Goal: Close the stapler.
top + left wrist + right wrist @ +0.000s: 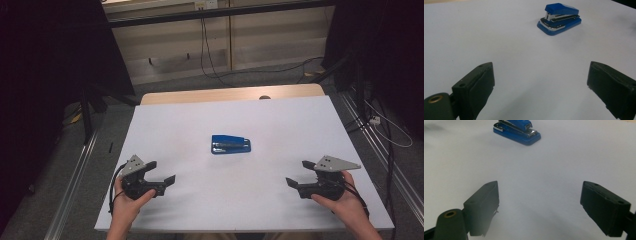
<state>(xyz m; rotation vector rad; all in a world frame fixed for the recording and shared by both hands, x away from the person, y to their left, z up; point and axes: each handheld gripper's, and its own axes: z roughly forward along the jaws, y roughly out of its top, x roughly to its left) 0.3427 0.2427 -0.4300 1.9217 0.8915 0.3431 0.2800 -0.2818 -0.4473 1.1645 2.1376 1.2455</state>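
1. We see a blue stapler [230,144] lying flat near the middle of the white table [280,125]. It sits the right way up, w/ its long side going left to right in the high view.
2. Our left gripper [162,172] is at the near left part of the table, held in the left hand [127,202]. Its jaws are spread wide w/ nothing between them. It points in toward the middle of the table.
3. Our right gripper [297,175] is at the near right part, held in the right hand [345,202]. Its jaws are spread wide too, w/ nothing between them. It points in toward the left gripper.
4. The stapler is well apart from both grippers. It lies farther back on the table, about between them.
5. In the left gripper view the stapler [559,18] is up top, a bit to the right, w/ bare table between it and the jaws.
6. In the right gripper view the stapler [517,130] is up top, a bit to the left, partly cut by the top edge.
7. Each gripper has a grey plate [334,162] on top and a black cable [114,190] by the hand.
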